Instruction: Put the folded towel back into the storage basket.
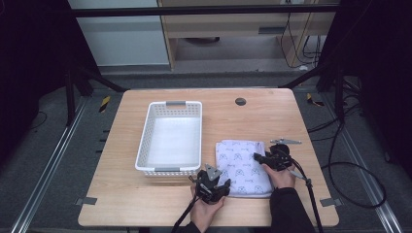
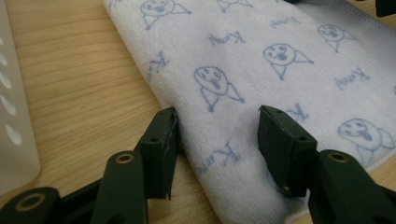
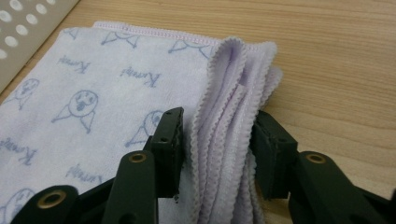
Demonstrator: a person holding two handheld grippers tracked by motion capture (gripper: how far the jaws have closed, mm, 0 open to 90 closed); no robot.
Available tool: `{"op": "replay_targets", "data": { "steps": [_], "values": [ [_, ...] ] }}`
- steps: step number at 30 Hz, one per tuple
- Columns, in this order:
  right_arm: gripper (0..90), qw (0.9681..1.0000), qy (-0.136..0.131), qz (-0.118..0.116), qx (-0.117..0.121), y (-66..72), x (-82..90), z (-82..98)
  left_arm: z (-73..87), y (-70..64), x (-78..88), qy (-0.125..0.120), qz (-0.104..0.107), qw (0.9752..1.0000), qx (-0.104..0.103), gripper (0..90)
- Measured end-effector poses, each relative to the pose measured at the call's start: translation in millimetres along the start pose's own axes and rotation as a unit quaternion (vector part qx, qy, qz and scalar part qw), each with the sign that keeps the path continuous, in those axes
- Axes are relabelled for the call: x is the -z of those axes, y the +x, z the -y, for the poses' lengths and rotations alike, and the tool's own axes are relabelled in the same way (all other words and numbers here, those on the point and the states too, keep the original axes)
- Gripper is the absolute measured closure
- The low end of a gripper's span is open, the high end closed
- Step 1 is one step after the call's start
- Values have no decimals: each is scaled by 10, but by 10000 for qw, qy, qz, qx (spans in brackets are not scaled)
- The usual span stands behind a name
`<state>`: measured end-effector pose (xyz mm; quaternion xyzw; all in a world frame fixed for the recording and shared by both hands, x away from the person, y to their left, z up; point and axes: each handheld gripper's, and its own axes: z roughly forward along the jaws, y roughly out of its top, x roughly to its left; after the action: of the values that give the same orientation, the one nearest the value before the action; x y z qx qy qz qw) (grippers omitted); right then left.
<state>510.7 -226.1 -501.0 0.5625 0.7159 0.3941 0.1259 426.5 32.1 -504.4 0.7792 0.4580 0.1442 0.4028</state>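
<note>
A folded pale lilac towel (image 1: 243, 165) printed with small blue faces lies on the wooden table (image 1: 272, 116), to the right of the basket. My left gripper (image 1: 223, 185) is at the towel's near left corner. In the left gripper view its jaws (image 2: 217, 128) stand apart, one at the folded edge and one resting on the flat towel (image 2: 261, 60). My right gripper (image 1: 257, 158) is at the towel's right side. In the right gripper view its jaws (image 3: 217, 135) squeeze the bunched, stacked hems of the towel (image 3: 93, 84) between them.
A white perforated basket (image 1: 145, 141) stands left of the towel, with nothing in it; its wall shows in the left gripper view (image 2: 14, 116) and the right gripper view (image 3: 28, 28). A dark round grommet (image 1: 240, 101) sits in the table's far side. Cables trail off the near edge.
</note>
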Motion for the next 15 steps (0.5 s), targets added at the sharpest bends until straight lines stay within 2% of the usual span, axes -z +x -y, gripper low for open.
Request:
{"op": "replay_targets", "data": {
  "steps": [7,9,12,13,15],
  "values": [
    [647,10000,11,-54,-61,4,1,2,-6,8,0,29,86,9999,64,505],
    [665,9999,-21,-84,-67,1,1,8,-11,22,1,59,218,9996,185,540],
    [679,9999,-54,-91,-50,-1,3,10,-17,36,5,99,295,9991,285,572],
    [695,9999,-68,-98,-93,1,6,9,-20,37,6,108,329,9988,342,613],
    [702,9999,-66,-105,-101,-1,9,5,-32,30,15,97,299,9991,291,638]
  ]
}}
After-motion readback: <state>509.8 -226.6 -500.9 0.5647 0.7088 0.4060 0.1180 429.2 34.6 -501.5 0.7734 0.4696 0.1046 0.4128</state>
